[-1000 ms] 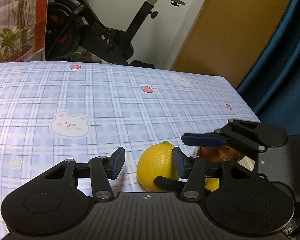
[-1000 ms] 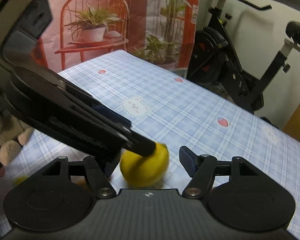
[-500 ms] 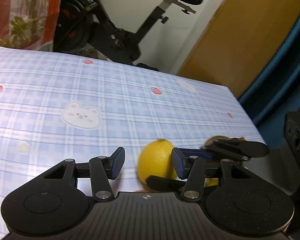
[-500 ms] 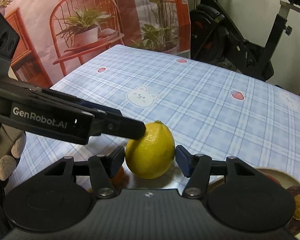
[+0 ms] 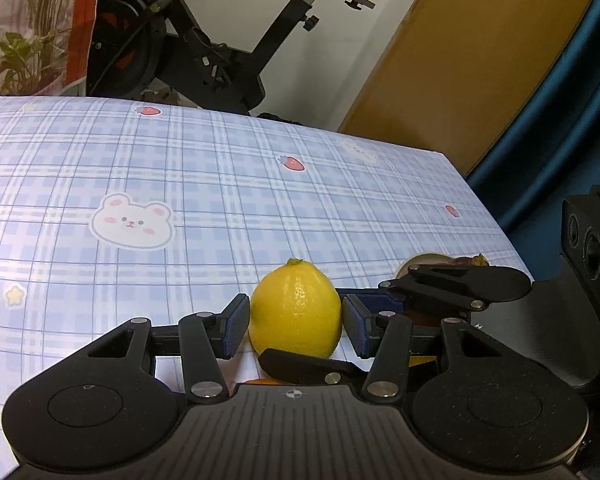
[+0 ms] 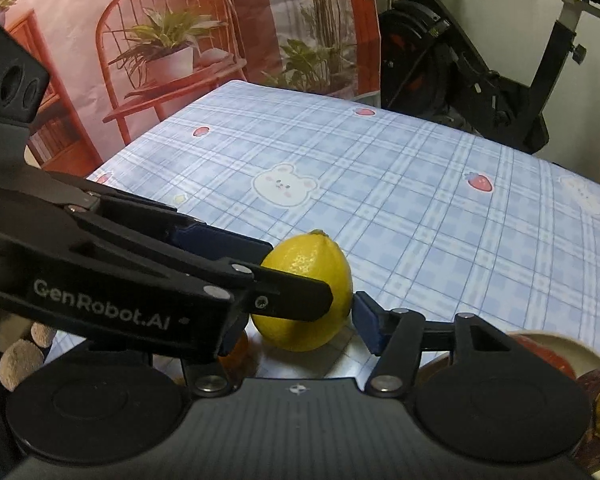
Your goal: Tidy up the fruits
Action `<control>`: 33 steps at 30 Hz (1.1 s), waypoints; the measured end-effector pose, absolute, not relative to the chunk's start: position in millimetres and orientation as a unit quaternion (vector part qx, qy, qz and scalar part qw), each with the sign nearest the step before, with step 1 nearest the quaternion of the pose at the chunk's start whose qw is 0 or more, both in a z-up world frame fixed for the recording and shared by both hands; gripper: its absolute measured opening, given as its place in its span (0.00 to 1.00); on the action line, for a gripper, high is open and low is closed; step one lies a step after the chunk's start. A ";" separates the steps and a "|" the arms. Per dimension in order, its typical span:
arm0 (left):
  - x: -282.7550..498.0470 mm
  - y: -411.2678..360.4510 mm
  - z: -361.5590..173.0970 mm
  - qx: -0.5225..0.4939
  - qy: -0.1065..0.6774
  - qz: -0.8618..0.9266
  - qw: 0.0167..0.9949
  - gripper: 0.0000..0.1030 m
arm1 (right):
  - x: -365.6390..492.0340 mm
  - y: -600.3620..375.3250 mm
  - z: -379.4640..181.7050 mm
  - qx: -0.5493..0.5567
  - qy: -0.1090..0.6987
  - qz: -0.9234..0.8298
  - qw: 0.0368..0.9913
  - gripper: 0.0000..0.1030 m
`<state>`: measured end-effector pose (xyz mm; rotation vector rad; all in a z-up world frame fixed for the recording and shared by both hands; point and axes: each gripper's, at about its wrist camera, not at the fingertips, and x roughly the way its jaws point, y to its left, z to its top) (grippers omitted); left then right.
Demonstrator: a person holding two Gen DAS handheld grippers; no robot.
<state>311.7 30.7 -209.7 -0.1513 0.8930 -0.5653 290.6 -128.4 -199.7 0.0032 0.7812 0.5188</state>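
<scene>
The left tongs (image 5: 296,326) have their two blue pads (image 5: 236,326) closed on the sides of a lemon (image 5: 296,308), one pad against each flank, with the jaws a modest way apart, just the width of the fruit. The right tongs (image 6: 300,332) reach in from the other side and straddle the same lemon. Their jaws have just been closing and now stand a little wider than the fruit. The one pad that shows (image 6: 366,328) sits just off the peel without pressing it; the other is hidden behind the left tongs, which cross in front of it.

The lemon stands upright, stem end up, on the near part of a table (image 5: 220,184) covered by a pale blue checked cloth printed with bears and strawberries. Just beside the lemon, toward the cameras, lies a small orange fruit (image 6: 241,350), mostly hidden by the tongs.

To the right, near the table's edge, is a pale dish (image 6: 560,342) holding something dark red; what it is cannot be told. A brown, rough-looking fruit (image 6: 598,400) shows just in front of the dish.

A gloved hand (image 6: 16,356) shows at the lower left of the right view.

Beyond the table stand an exercise bike (image 5: 220,56), a wooden door (image 5: 480,60) and a hanging picture of a red chair with plants (image 6: 160,60).
</scene>
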 end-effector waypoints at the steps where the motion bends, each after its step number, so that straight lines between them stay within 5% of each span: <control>1: 311.1 30.3 -208.6 -0.070 0.425 -0.269 0.862 0.51 | 290.4 -129.2 -199.8 0.002 0.376 0.250 0.892 0.57; 21: 257.4 0.2 -156.8 -0.014 0.353 -0.271 0.895 0.48 | 245.9 -146.5 -166.9 0.015 0.304 0.249 0.919 0.54; 26: 256.0 -5.5 -160.8 -0.026 0.369 -0.278 0.887 0.41 | 238.1 -153.1 -167.2 0.022 0.303 0.240 0.922 0.36; 33: 259.4 12.8 -169.4 -0.057 0.377 -0.267 0.885 0.41 | 237.6 -157.5 -168.6 0.024 0.311 0.237 0.920 0.34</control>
